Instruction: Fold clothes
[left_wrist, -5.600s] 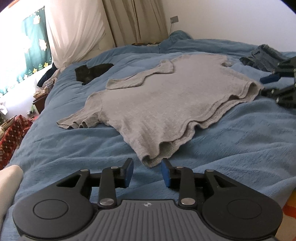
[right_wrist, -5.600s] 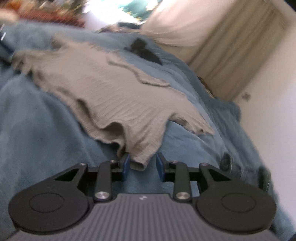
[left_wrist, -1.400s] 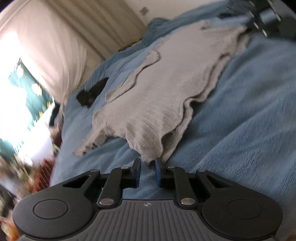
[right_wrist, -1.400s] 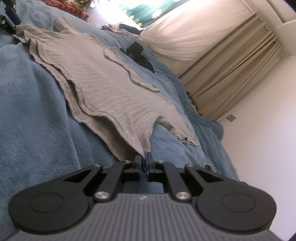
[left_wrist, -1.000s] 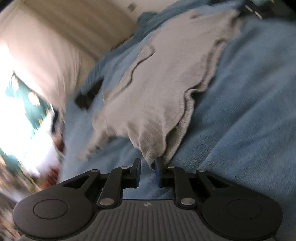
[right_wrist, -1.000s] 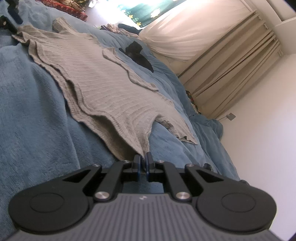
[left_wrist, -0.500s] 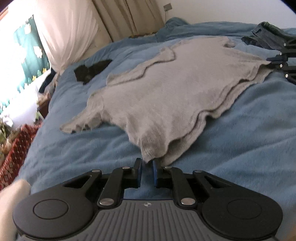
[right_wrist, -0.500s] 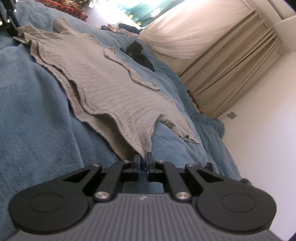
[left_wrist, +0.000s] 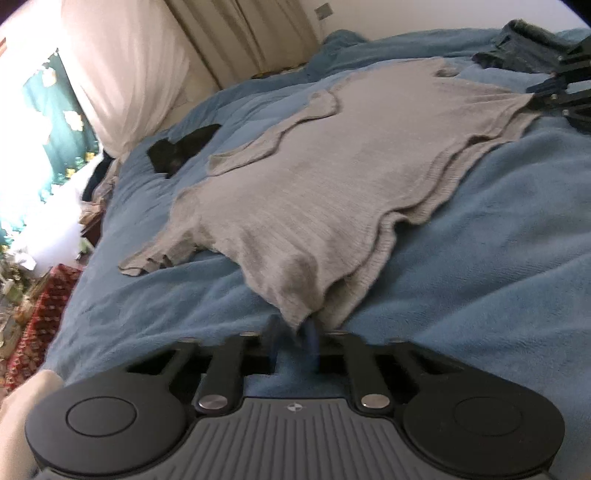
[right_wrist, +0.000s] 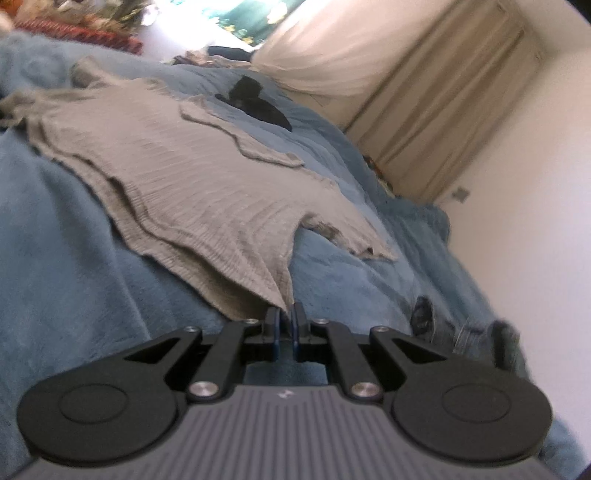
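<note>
Left gripper (left_wrist: 293, 338) clenched on the near hem corner of the grey shirt (left_wrist: 332, 177). Right gripper (right_wrist: 284, 325) pinching the far corner, over the blue blanket (left_wrist: 498, 258).

Bed: blue fleecy blanket (left_wrist: 498, 258) covers it, filling most of the view.
Curtains: beige drapes (left_wrist: 251, 33) hang behind the bed's far end, beside a sheer white curtain (left_wrist: 125, 74).
Wall: plain white wall (right_wrist: 535, 184) runs along the bed.
Light: bright daylight beside the sheer curtain.

one grey shirt (left_wrist: 332, 177), one black garment (left_wrist: 181, 149), two tongs (left_wrist: 293, 332)
</note>
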